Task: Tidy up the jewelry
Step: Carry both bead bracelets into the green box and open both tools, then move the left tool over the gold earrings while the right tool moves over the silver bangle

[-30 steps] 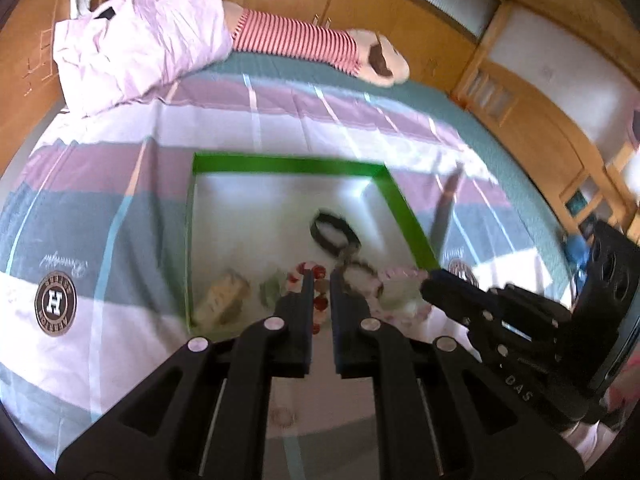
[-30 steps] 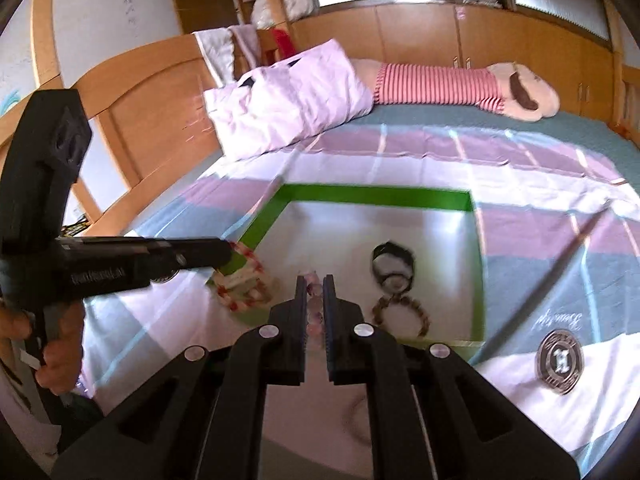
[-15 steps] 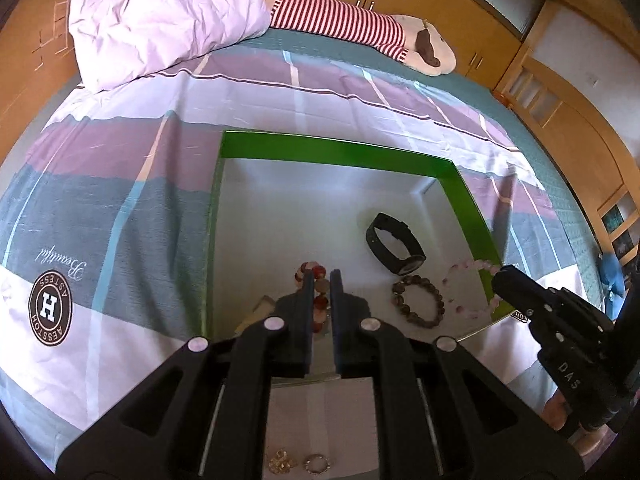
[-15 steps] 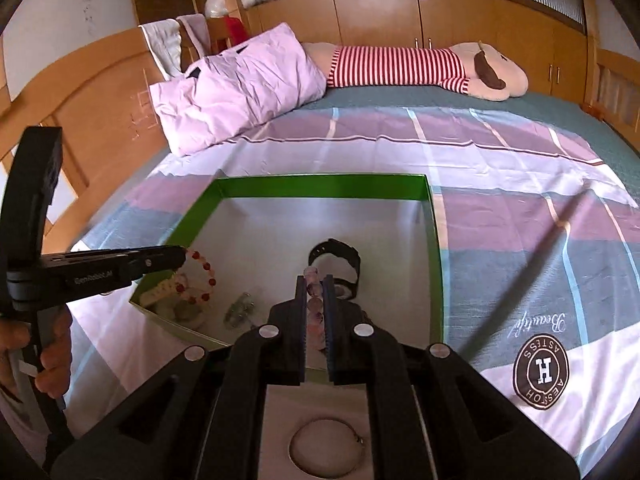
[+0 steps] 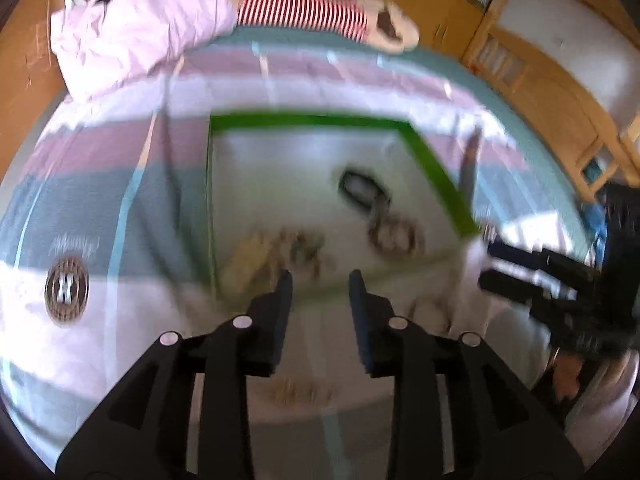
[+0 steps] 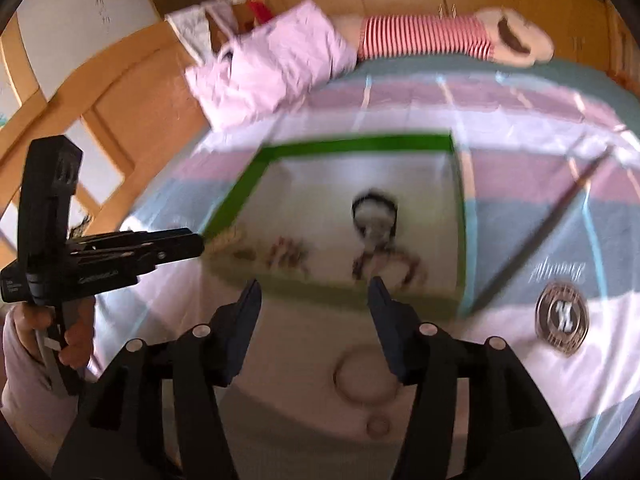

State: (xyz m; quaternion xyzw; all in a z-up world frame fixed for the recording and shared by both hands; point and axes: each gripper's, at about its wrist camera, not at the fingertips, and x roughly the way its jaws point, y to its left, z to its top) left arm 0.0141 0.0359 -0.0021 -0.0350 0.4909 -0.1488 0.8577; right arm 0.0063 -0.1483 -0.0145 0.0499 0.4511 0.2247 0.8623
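Left wrist view, blurred: the left gripper [image 5: 320, 284] is released, jaws spread apart with nothing between them, hanging just above the near edge of the green-rimmed tray [image 5: 304, 121] on the bed [image 5: 80, 208]. Inside the tray, a black wristband [image 5: 360, 188] lies toward the right side, a brown bead bracelet [image 5: 394, 236] just nearer than it, and a smeared cluster of pieces [image 5: 280, 252] sits at the tray's near left corner. The right gripper [image 5: 516, 268] shows beside the tray's right near corner.

Right wrist view, also blurred: the right gripper [image 6: 316, 292] is released, jaws wide, empty, over the tray's [image 6: 356, 145] near edge. The wristband [image 6: 374, 210] and bead bracelet [image 6: 388, 264] lie in the tray ahead of it. A thin ring bangle [image 6: 366, 376] lies on the bed outside the tray, near side. The left gripper [image 6: 192, 242] reaches in at the tray's left near corner.
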